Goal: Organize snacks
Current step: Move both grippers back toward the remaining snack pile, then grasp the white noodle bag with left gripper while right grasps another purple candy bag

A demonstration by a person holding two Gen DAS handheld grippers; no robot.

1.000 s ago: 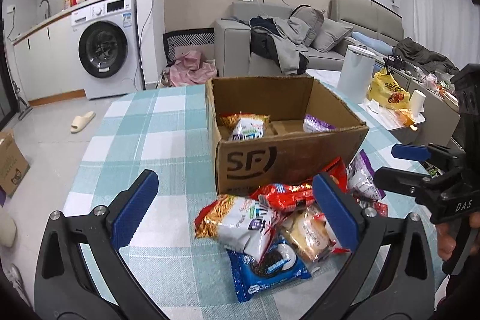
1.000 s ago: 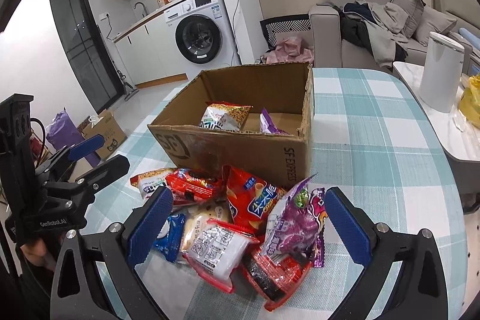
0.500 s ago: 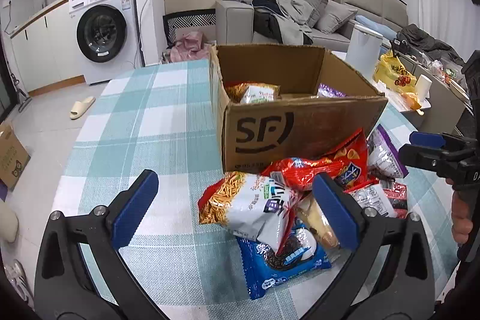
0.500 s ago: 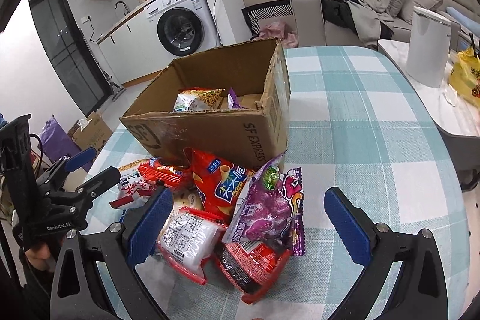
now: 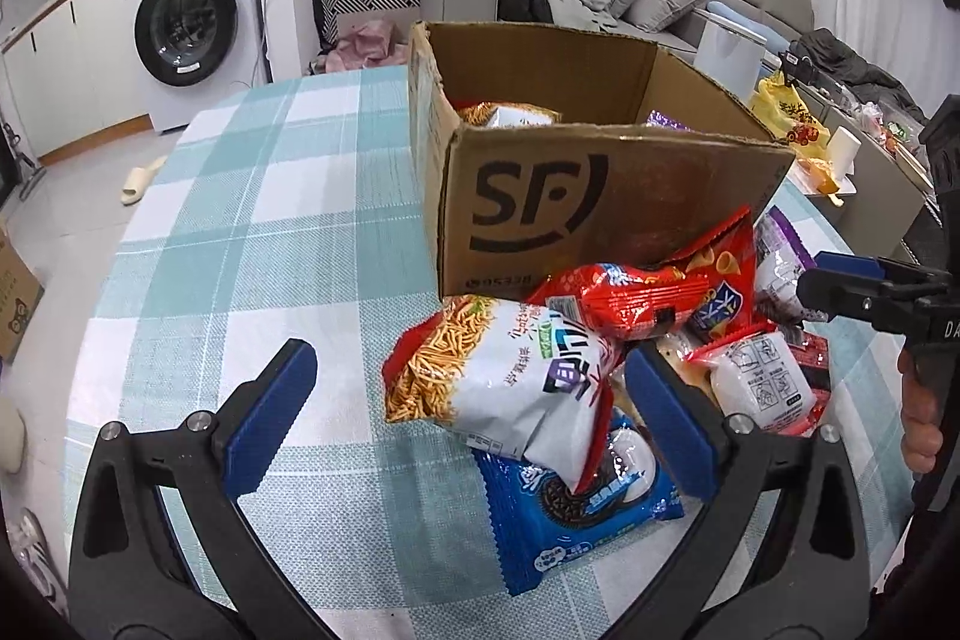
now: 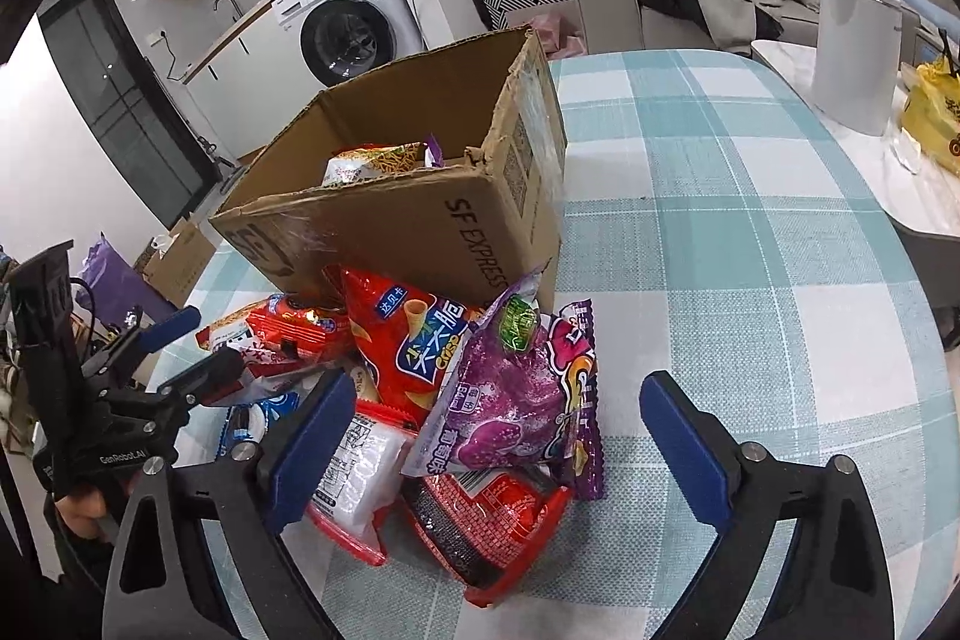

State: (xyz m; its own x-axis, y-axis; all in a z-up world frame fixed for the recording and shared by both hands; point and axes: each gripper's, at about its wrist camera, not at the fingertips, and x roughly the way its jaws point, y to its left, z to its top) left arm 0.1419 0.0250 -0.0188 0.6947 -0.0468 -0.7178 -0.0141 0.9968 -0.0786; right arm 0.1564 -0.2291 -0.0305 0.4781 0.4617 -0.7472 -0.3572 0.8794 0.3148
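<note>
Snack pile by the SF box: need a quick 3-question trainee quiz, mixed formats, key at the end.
1. True or false: the cardboard box already holds some snack bags.
2. Multiple choice: in the right wrist view, which bag lies between the open fingers of the right gripper? A) purple bag B) blue cookie bag C) yellow plastic bag
3. Fill in: in the left wrist view, the white and orange noodle-snack bag lies partly on top of the ____ cookie bag.

Key: 1 true; 2 A; 3 blue. Neither gripper grips anything yet; the left gripper is open too.
</note>
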